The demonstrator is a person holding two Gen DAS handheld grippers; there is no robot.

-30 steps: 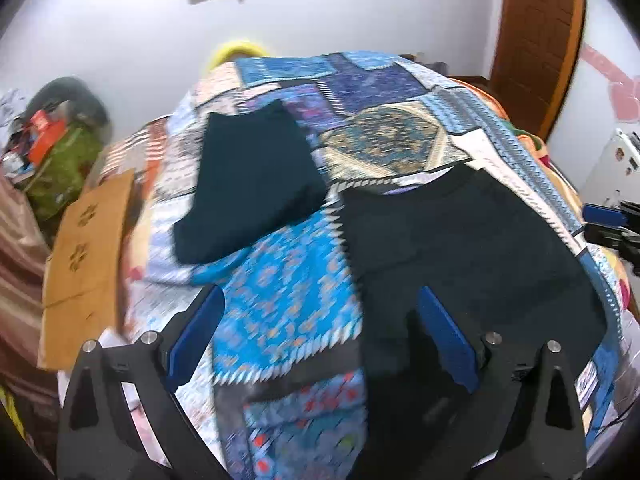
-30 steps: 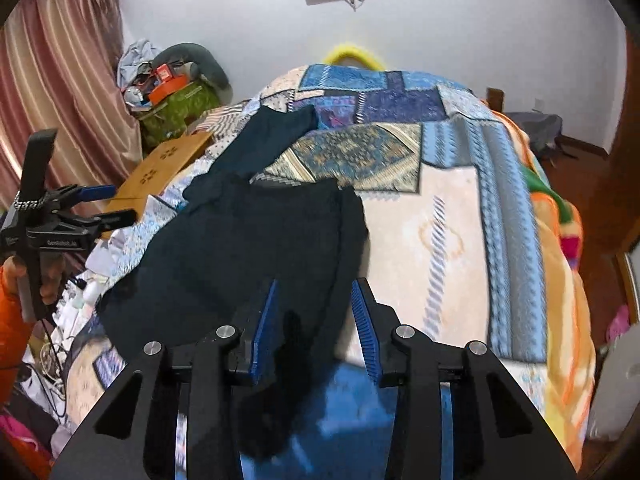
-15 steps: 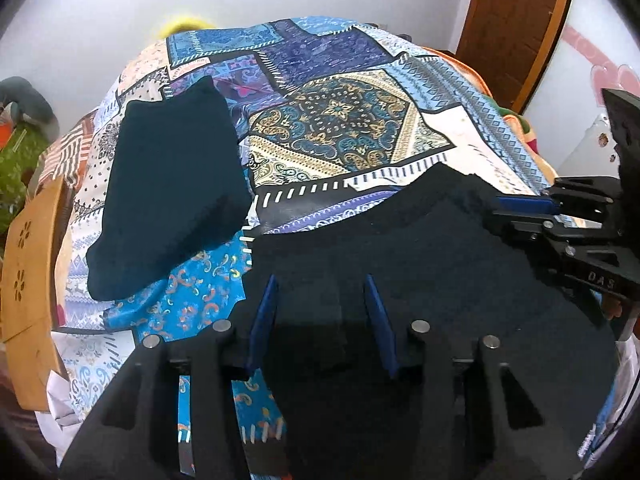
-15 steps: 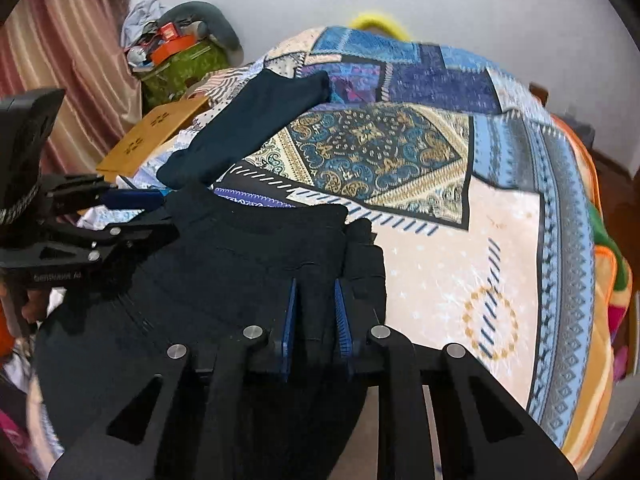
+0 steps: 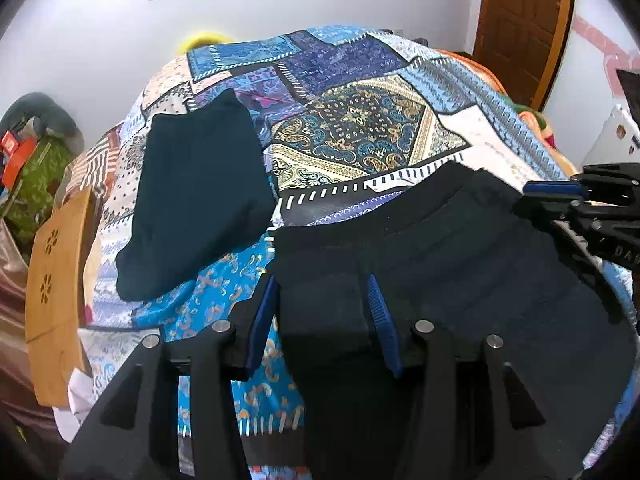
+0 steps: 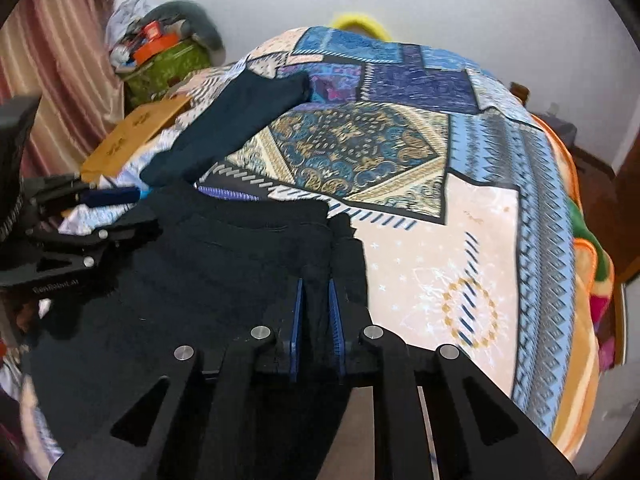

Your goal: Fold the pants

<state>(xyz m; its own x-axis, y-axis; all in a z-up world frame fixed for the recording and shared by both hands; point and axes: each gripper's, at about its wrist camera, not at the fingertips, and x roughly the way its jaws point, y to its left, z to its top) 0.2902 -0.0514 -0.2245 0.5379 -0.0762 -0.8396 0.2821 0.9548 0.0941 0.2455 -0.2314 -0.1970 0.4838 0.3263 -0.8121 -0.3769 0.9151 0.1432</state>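
Lying spread on the blue patchwork bedspread (image 5: 360, 136), the black, soft-knit pants (image 5: 460, 264) show faint ridged creases. The left gripper (image 5: 324, 304) clamps a thick bunch at one edge; the right gripper (image 6: 316, 304) pinches a thin fold narrowly.

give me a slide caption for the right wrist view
Right gripper pinches black pants on a patchwork bedspread.
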